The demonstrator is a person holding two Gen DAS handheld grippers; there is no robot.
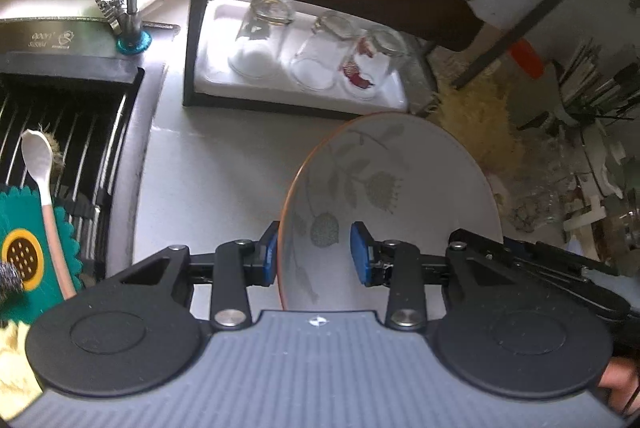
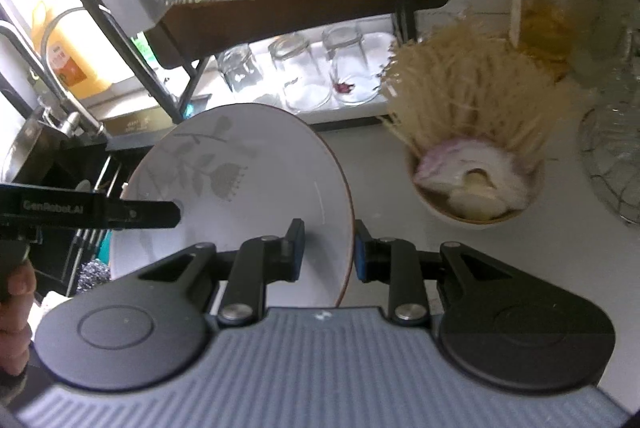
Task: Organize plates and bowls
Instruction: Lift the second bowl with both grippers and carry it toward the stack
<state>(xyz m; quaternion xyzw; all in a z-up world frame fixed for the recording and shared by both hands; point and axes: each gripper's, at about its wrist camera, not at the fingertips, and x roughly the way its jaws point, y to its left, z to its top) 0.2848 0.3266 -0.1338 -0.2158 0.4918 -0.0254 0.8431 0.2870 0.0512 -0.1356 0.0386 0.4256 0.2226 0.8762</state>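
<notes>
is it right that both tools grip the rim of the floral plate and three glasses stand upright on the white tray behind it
Not quite: the three glasses stand upside down, mouths on the white tray, as the left wrist view shows. Both tools, left and right, do grip the floral plate by its rim.

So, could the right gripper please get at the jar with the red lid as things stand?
Probably not yet: the right gripper is shut on the plate rim, shared with the left gripper, and the noodle bowl stands before the jar.
</notes>
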